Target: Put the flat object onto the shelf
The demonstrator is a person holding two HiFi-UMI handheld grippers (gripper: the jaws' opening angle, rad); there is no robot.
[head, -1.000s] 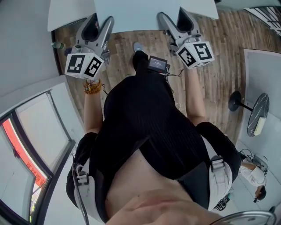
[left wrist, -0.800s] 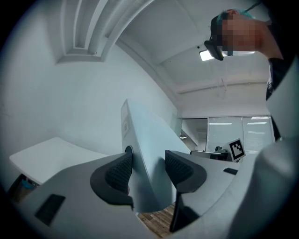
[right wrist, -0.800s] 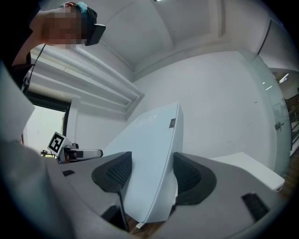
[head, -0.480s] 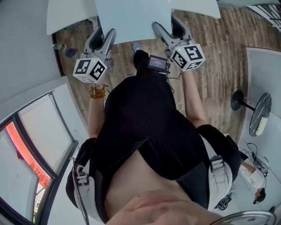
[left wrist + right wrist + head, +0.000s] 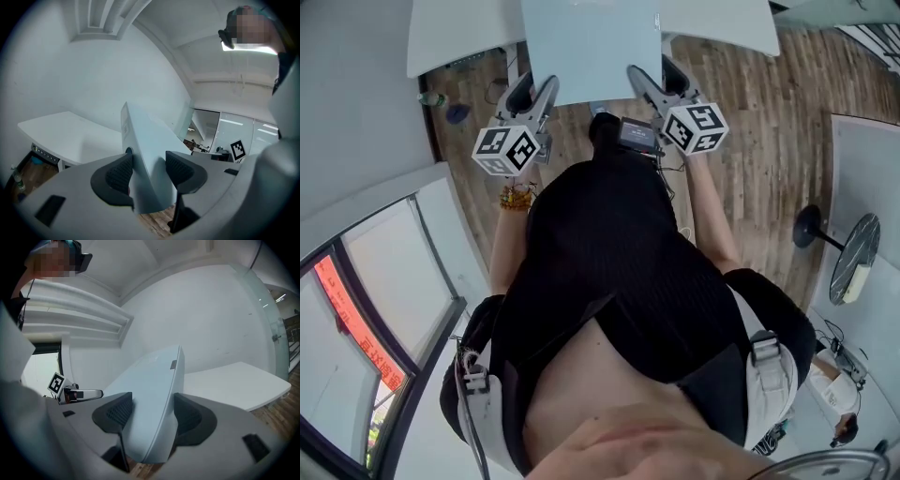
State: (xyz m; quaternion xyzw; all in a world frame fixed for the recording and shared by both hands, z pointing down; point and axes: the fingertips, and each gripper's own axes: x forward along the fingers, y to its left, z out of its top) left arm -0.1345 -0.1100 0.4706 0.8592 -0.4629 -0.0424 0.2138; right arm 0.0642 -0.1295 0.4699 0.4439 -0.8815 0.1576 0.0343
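Observation:
A flat pale blue-grey panel (image 5: 591, 47) is held out in front of the person, seen at the top middle of the head view. My left gripper (image 5: 536, 94) is shut on its left edge and my right gripper (image 5: 649, 82) is shut on its right edge. In the left gripper view the panel (image 5: 145, 150) stands edge-on between the dark pads of the left gripper (image 5: 149, 171). The right gripper view shows the panel (image 5: 152, 390) clamped the same way in the right gripper (image 5: 152, 414). Beyond the panel lies a white flat surface (image 5: 455, 37).
The white surface (image 5: 234, 380) reaches to a plain white wall. On the wooden floor (image 5: 750, 141) a small bottle (image 5: 431, 97) stands at the left, and a black round-based stand (image 5: 814, 225) and a round grey table (image 5: 853, 258) at the right. A window (image 5: 366, 309) is at lower left.
Both grippers have drawn inward toward the middle, still carrying the panel, which now sits further over the white surface. The grips have not changed.

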